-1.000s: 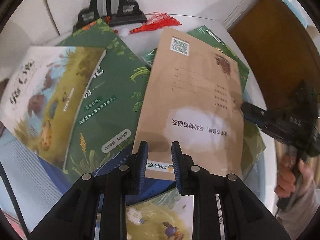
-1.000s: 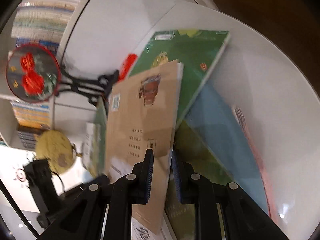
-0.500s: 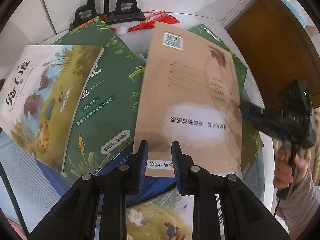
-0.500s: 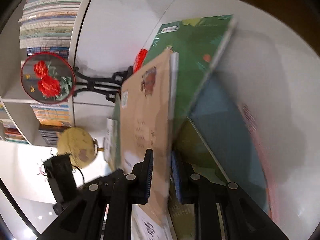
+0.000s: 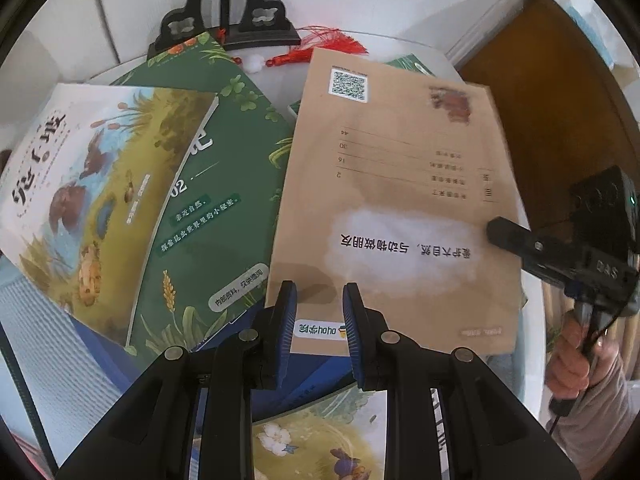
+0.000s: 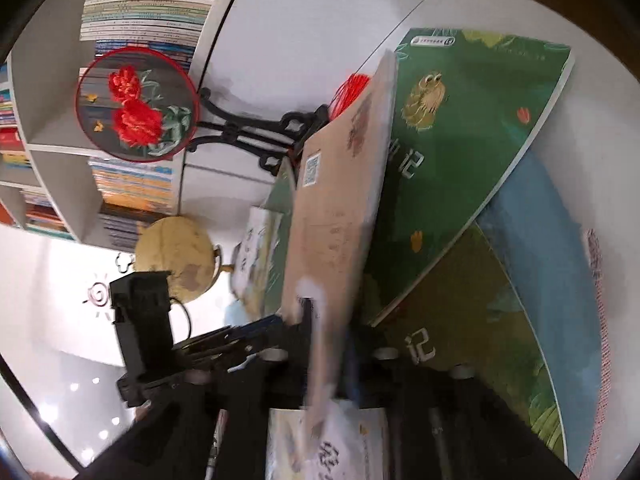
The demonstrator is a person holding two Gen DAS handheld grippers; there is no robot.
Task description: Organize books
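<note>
A tan paperback (image 5: 392,200) lies on top of a loose heap of books on a white table (image 6: 592,128). My right gripper (image 6: 328,332) has the paperback's right edge between its jaws, which are closing tight on it. In the right wrist view the tan paperback (image 6: 336,216) stands tilted up on edge. My right gripper (image 5: 504,236) shows in the left wrist view at that edge. My left gripper (image 5: 320,320) hovers over the paperback's near edge, its jaws almost together with nothing between them. Beside it lie a green book (image 5: 208,200) and a marsh-picture book (image 5: 92,184).
Under the paperback lie a green owl book (image 6: 460,140), a blue book (image 6: 552,280) and an olive one (image 6: 460,300). A black fan stand (image 5: 228,20) with a red tassel (image 5: 320,40) stands behind. Full bookshelves (image 6: 140,0) and a globe (image 6: 176,256) lie beyond. A hand (image 5: 576,356) holds the right gripper.
The right gripper has lifted the tan paperback's right edge, so the book stands steeper and has swung a little left. The left gripper has stayed put.
</note>
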